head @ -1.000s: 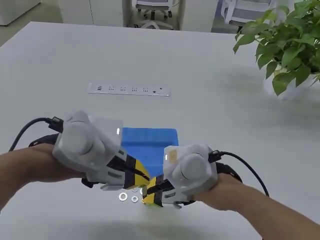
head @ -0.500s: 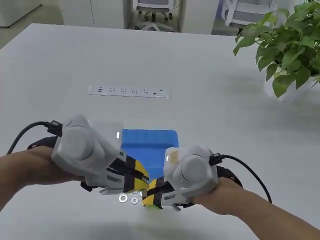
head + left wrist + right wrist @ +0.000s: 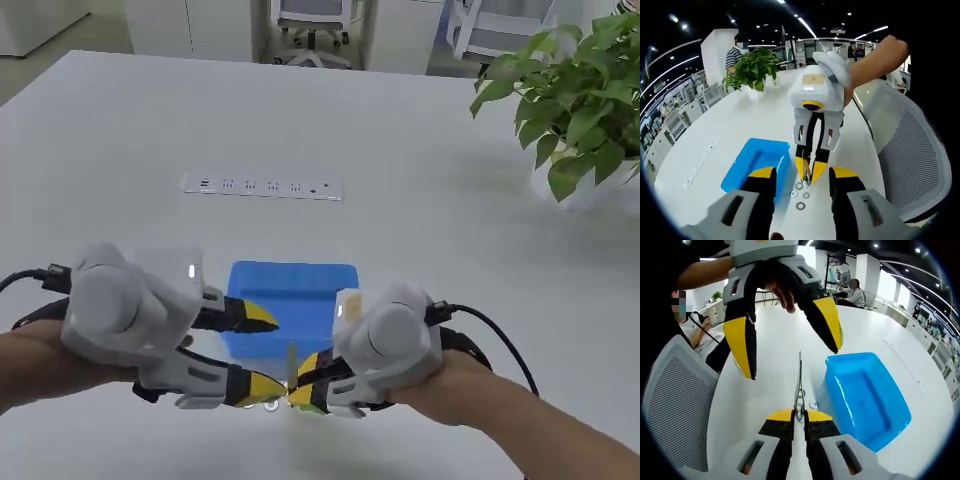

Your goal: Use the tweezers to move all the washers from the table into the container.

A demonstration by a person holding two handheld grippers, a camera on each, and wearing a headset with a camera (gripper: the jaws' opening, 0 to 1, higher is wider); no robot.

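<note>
The right gripper (image 3: pixel 799 419) has its jaws closed on the tweezers (image 3: pixel 799 382). The left gripper (image 3: pixel 262 350) has its jaws wide open and empty. The washers (image 3: pixel 800 205) lie on the table (image 3: pixel 765 115), with the blue container (image 3: pixel 760 160) at their 10 o'clock.

Holds left tongs (image 3: pixel 264 352) spread wide, pointing at right tongs (image 3: pixel 303 385); clamps those on tweezers (image 3: pixel 799 385), both low, close together.

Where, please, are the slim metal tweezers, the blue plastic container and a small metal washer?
slim metal tweezers (image 3: pixel 799 387): right gripper view, mid-shaft.
blue plastic container (image 3: pixel 867 400): right gripper view, bare floor.
small metal washer (image 3: pixel 800 205): left gripper view, lowest ring.
</note>
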